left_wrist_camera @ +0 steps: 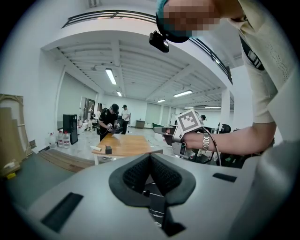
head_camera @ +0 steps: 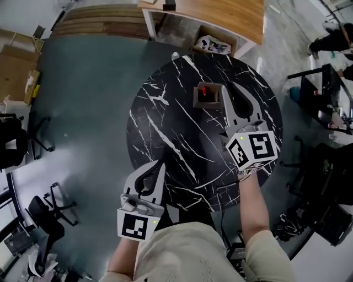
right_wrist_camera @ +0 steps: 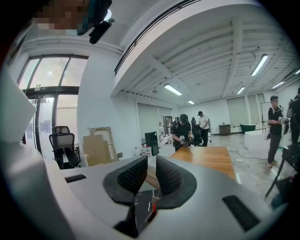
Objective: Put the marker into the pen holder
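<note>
A brown square pen holder (head_camera: 208, 96) stands on the far part of the round black marble table (head_camera: 165, 132). A red marker (head_camera: 203, 90) stands inside it. My right gripper (head_camera: 233, 88) hovers just to the right of the holder, with its jaws a little apart and nothing between them. In the right gripper view the gap of the right gripper (right_wrist_camera: 151, 159) shows the holder (right_wrist_camera: 153, 201) below, with the marker's (right_wrist_camera: 153, 211) red showing. My left gripper (head_camera: 160, 164) is at the table's near left edge, shut and empty; the left gripper's (left_wrist_camera: 150, 157) pads meet.
A wooden desk (head_camera: 220, 16) stands beyond the table, with a bag (head_camera: 212, 45) under it. Office chairs (head_camera: 47, 212) are on the floor to the left, and black stands (head_camera: 322, 93) are to the right. People stand at a far desk (right_wrist_camera: 206, 157).
</note>
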The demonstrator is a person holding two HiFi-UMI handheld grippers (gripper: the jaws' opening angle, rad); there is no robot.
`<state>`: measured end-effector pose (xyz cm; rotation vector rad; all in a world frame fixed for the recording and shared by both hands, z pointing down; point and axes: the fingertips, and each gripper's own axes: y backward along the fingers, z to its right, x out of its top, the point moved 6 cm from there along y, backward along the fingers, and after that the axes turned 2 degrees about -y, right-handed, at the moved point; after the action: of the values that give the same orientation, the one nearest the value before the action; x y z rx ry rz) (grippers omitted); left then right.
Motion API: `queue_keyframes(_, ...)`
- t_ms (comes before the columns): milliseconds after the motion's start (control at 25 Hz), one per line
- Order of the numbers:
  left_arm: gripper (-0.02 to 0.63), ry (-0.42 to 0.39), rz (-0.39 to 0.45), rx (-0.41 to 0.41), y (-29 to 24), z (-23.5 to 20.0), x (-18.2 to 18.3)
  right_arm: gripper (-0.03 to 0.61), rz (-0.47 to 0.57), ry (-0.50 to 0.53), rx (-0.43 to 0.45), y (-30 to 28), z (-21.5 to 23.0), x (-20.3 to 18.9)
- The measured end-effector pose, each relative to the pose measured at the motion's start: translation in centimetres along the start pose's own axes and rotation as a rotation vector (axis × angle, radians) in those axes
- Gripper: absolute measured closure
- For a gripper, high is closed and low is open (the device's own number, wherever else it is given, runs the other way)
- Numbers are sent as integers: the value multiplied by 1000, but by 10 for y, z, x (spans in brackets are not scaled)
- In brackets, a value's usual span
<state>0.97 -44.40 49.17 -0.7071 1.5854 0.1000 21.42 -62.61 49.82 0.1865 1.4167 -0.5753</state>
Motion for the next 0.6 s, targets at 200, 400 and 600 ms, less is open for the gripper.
queue_keyframes(200, 606, -12, 30, -28, 2, 6, 7, 561, 14, -38, 30, 36, -17, 7)
queue_keyframes(400, 606, -34, 68, -82, 4, 15, 15, 561, -2, -75, 24, 83, -39, 11)
queue_keyframes(600, 606, -38, 115, -139, 13, 27, 31, 561, -30, -86, 24, 130, -76, 10)
